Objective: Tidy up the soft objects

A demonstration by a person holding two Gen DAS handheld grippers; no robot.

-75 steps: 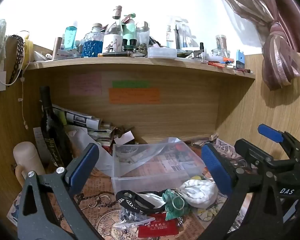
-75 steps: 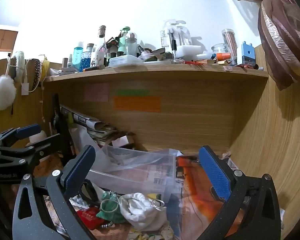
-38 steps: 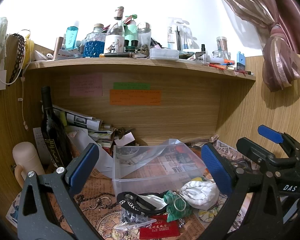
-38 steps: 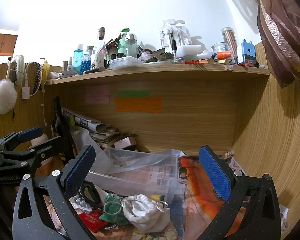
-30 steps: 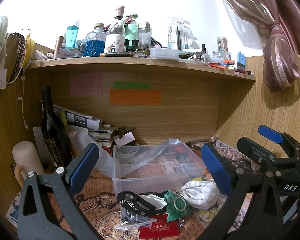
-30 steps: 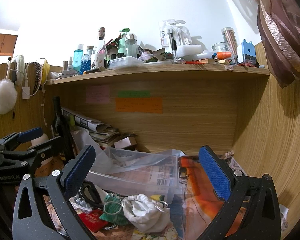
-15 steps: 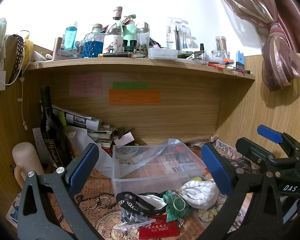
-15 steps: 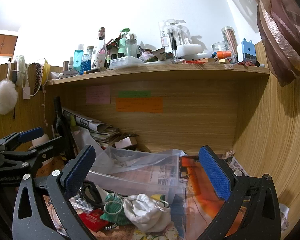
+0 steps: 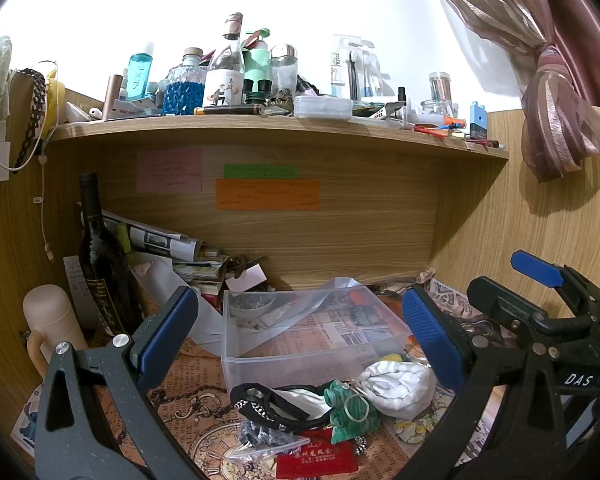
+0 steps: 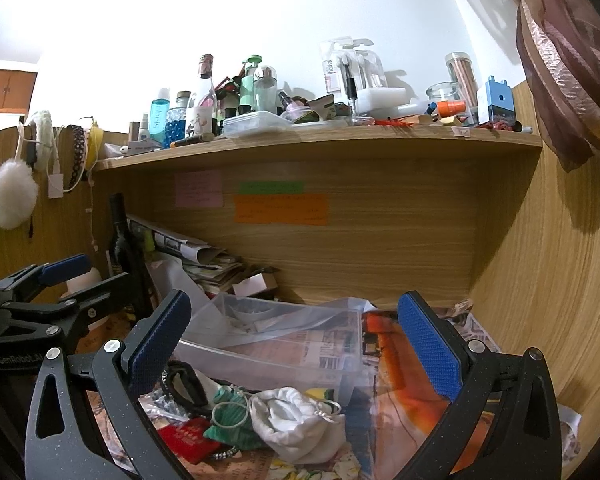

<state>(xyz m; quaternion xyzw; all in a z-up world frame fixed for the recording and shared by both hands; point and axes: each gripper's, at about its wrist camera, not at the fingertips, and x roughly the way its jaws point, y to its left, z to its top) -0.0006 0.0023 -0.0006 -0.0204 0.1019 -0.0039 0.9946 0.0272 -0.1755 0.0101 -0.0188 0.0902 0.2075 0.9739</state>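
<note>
A clear plastic box [image 9: 312, 336] [image 10: 284, 340] stands open on the desk under the shelf. In front of it lies a pile of soft things: a white drawstring pouch [image 9: 396, 386] [image 10: 300, 420], a green scrunchie [image 9: 350, 406] [image 10: 230, 416], a black and white headband [image 9: 280, 400] [image 10: 184, 386] and a yellow item [image 9: 394, 358]. My left gripper [image 9: 300, 340] is open and empty, above and behind the pile. My right gripper [image 10: 296, 344] is open and empty, to the right of the left one. It also shows in the left wrist view [image 9: 536, 300].
A dark wine bottle [image 9: 100, 264], stacked papers [image 9: 168, 244] and a cream mug [image 9: 50, 324] stand at the left. A red card [image 9: 318, 460] and a small plastic bag [image 9: 260, 440] lie by the pile. The shelf above [image 9: 280, 128] is crowded with bottles. A wooden side wall [image 10: 548, 280] closes the right.
Both grippers stay open and nearly still; the views shift only slightly.
</note>
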